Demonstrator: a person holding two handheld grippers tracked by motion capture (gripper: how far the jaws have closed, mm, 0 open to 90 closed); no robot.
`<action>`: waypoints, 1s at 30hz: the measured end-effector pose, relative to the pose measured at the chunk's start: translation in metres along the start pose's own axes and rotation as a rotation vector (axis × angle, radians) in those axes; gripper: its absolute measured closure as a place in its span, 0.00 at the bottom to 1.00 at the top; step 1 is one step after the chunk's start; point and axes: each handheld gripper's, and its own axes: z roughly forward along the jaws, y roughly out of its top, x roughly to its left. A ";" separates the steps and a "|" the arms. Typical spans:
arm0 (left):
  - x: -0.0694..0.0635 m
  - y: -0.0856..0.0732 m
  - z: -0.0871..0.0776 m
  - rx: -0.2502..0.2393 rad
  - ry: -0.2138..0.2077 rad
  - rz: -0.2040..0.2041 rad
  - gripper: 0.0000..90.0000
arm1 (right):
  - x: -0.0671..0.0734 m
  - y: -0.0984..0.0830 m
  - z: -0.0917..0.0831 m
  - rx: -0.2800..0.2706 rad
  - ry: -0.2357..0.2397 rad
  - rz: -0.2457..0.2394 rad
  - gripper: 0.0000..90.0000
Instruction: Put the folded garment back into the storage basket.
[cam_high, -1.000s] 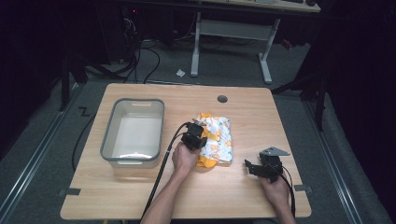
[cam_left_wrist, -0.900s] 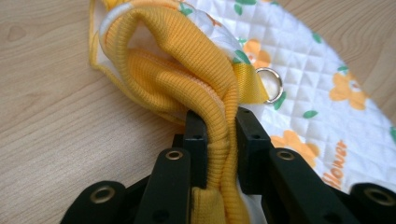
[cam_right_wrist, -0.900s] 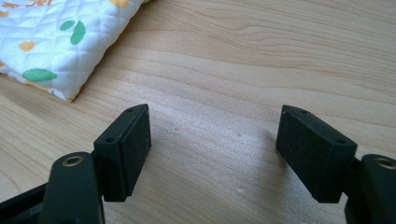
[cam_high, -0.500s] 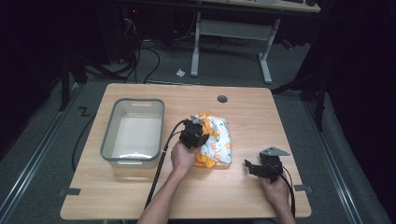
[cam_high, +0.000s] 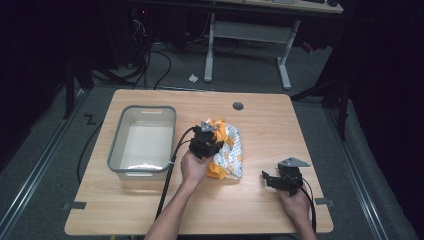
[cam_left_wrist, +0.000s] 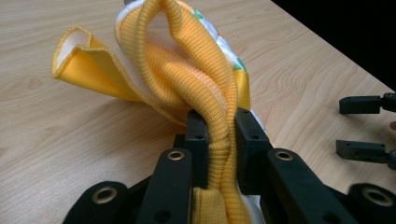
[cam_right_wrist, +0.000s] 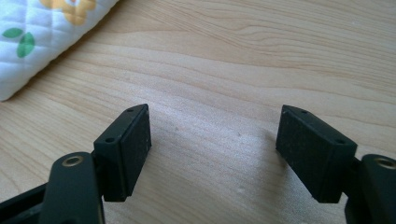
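At the left side of the wooden table (cam_high: 140, 210) stands a grey tub (cam_high: 116, 145), and its white inside can be seen from the high view. Just to the right of the tub is the left hand (cam_high: 194, 167), which carries the left gripper (cam_high: 206, 140). This gripper sits over the near left part of a small garment (cam_high: 229, 150), white with a printed pattern and with yellow ribbed edges.

In the left gripper view the two black jaws are pressed on a ribbed yellow band (cam_left_wrist: 219, 116) of the garment. The band runs straight up between the two pads, and it fills the narrow gap between them. Above the jaws the band makes a loop, and a yellow flap (cam_left_wrist: 88, 65) of the cloth hangs to the left, above the wood. The rest of the garment lies on the table behind the jaws and to their right.

Further right, near the front edge of the table, the right hand (cam_high: 296, 205) holds the right gripper (cam_high: 272, 181) low over the wood, well apart from the garment. In the right gripper view its jaws are spread wide and between them is only bare table. One corner of the quilted white cloth (cam_right_wrist: 42, 37) is at the upper left of that view, away from both pads.
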 end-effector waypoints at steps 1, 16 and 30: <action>0.000 0.001 -0.002 -0.005 -0.001 0.002 0.87 | 0.000 0.000 0.000 0.000 0.000 0.000 0.30; 0.002 0.004 -0.023 -0.045 -0.016 0.000 0.87 | 0.000 0.000 0.000 0.000 0.000 0.000 0.30; 0.006 0.006 -0.038 -0.070 -0.038 -0.010 0.88 | 0.000 0.000 0.000 0.000 0.000 0.000 0.30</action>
